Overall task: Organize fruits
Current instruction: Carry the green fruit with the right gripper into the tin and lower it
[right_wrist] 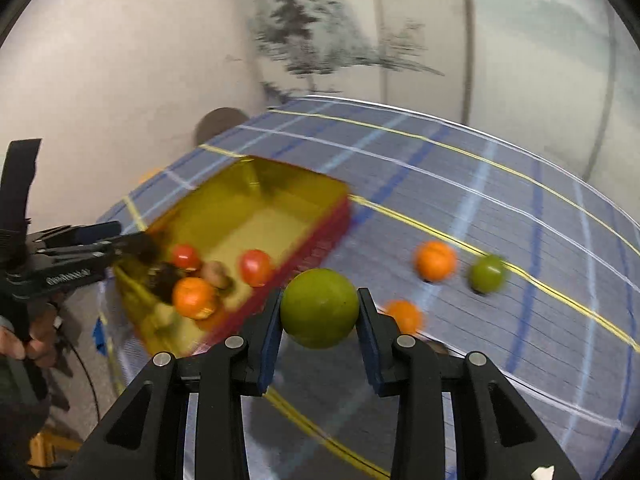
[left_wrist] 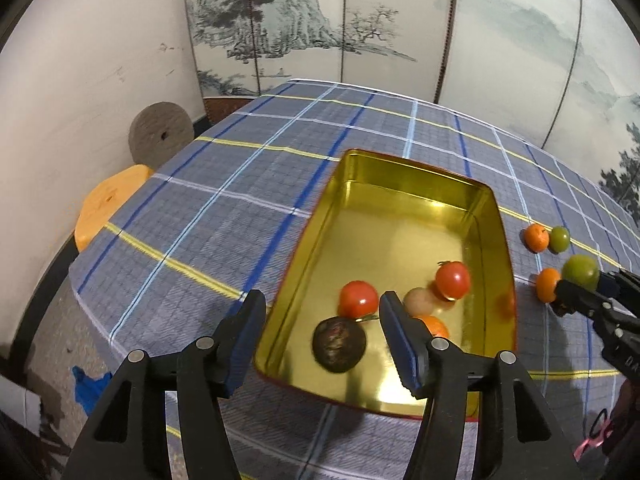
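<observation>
A gold tin tray (left_wrist: 404, 176) with red outer walls sits on the plaid tablecloth. Inside lie two red tomatoes (left_wrist: 359, 298) (left_wrist: 453, 279), a pale round fruit (left_wrist: 420, 300), a small orange (left_wrist: 436, 326) and a dark wrinkled fruit (left_wrist: 339, 344). My left gripper (left_wrist: 320, 336) stands open above the tray's near end, nothing between its fingers. In the right wrist view my right gripper (right_wrist: 319, 314) is shut on a green fruit (right_wrist: 319, 308), held above the cloth beside the tray (right_wrist: 280, 184). On the cloth lie two oranges (right_wrist: 435, 261) (right_wrist: 404, 314) and a smaller green fruit (right_wrist: 486, 274).
The table (left_wrist: 208, 216) has a blue plaid cloth and ends at the left and near sides. An orange stool (left_wrist: 108, 204) and a grey disc (left_wrist: 160, 132) stand beside the wall. A painted folding screen (left_wrist: 320, 20) backs the table. A person's hand (right_wrist: 24, 340) holds the left gripper's handle.
</observation>
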